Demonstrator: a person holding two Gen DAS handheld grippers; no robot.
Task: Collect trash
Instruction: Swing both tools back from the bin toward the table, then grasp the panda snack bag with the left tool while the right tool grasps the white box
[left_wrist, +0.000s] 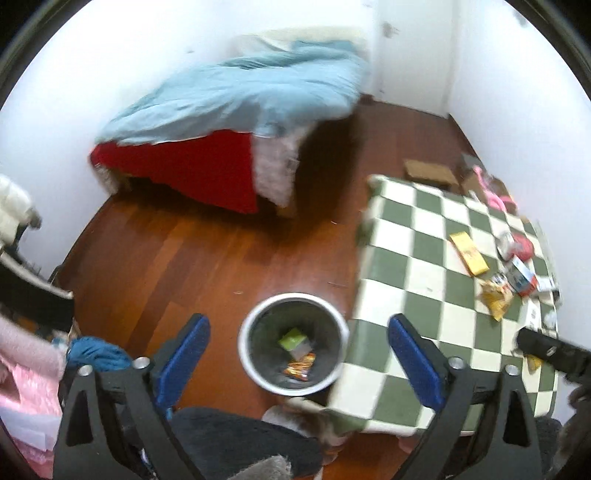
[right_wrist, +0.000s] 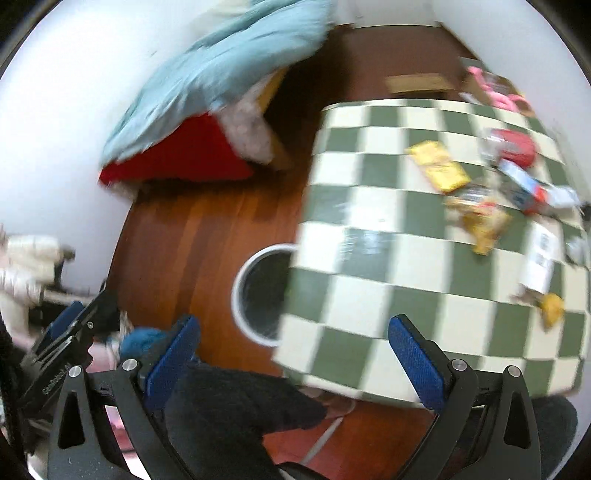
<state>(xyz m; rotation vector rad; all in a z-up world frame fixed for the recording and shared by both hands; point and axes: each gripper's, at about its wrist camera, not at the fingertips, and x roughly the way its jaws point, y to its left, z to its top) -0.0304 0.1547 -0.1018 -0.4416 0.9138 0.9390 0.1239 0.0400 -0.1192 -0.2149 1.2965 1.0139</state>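
Checkered table (right_wrist: 369, 236) hides half the bin (right_wrist: 255, 291); wrappers (right_wrist: 480, 221) blurred.

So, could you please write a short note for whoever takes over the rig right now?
Left gripper: open, empty, above the bin.
Right gripper: open, empty, at the edge of the checked table.
Done: a green packet and an orange wrapper lie in the bin on the floor beside the table.
Left: yellow packet, crumpled yellow wrapper, red item and other litter along the table's far side.
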